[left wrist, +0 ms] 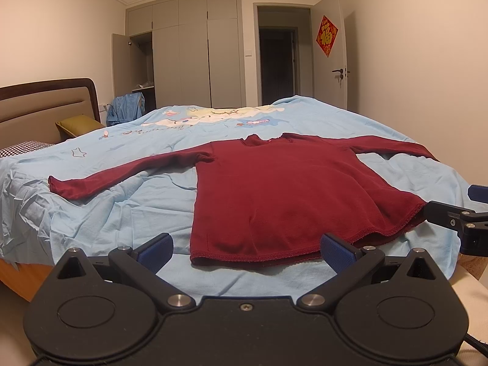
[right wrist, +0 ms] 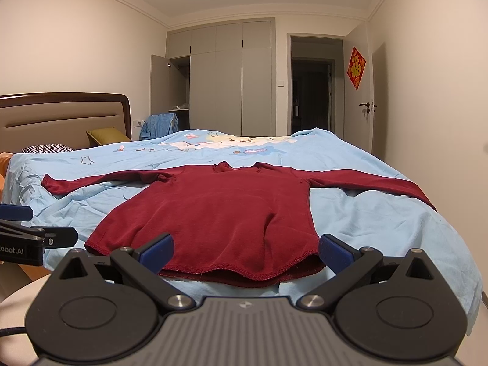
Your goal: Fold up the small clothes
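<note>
At the far left the upholstered headboard [left wrist: 45, 106] and an olive pillow [left wrist: 80, 123] mark the head of the bed, and the light blue cartoon-print sheet [left wrist: 91, 213] runs from there across both views. On it a dark red long-sleeved top [left wrist: 283, 189] lies flat, hem toward the cameras and collar away, both sleeves stretched straight out sideways; that spread reads as a laid-out start for folding, with no fold made yet. The left gripper [left wrist: 247, 251] hangs low at the bed's near edge, level and pointing along the sheet, its blue pads [left wrist: 155, 248] spread wide and empty, one to either side of the hem's left portion. Further right, the right gripper [right wrist: 245, 251] holds a matching pose, jaws released wide with nothing between them, framing the hem's right portion. Both look poised to take the hem or the sleeves. Beyond, the wardrobe [right wrist: 228, 85] stands with one door ajar.
</note>
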